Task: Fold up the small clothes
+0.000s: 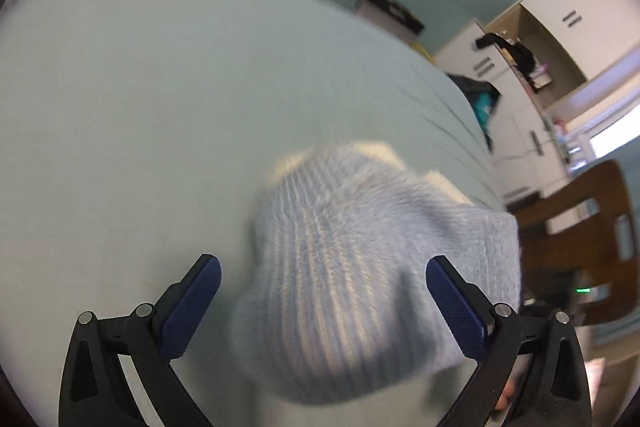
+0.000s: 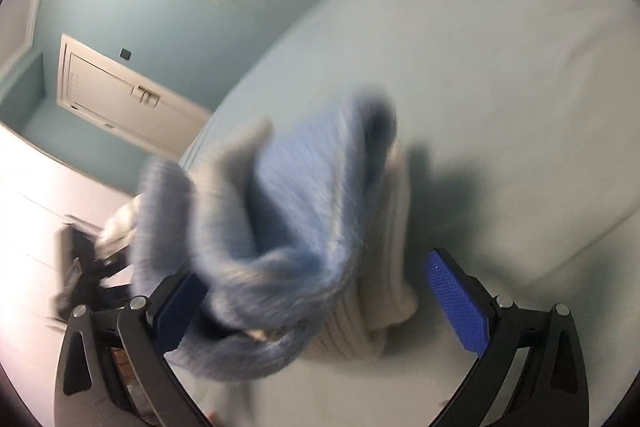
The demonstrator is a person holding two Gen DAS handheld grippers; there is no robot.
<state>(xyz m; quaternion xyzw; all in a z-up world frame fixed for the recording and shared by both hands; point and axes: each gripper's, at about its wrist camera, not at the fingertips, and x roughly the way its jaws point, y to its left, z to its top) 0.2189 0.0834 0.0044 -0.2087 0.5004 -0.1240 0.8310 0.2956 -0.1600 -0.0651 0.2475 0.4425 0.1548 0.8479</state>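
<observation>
A fuzzy light-blue ribbed knit garment [image 1: 360, 267] with cream trim lies bunched on the pale green bed sheet [image 1: 140, 107]. My left gripper [image 1: 323, 269] is open, its blue-padded fingers either side of the garment, not closed on it. In the right wrist view the same garment [image 2: 296, 211] is bunched and blurred, with its cream ribbed part [image 2: 388, 267] to the right. My right gripper [image 2: 320, 275] is open; the garment drapes over its left finger [image 2: 176, 307], and its right finger [image 2: 456, 303] stands free.
The bed's edge runs along the right in the left wrist view, with white cupboards [image 1: 560, 39] and a wooden chair [image 1: 592, 239] beyond. In the right wrist view a white door [image 2: 120, 95] in a pale wall stands left, with dark items [image 2: 80, 267] beside the bed.
</observation>
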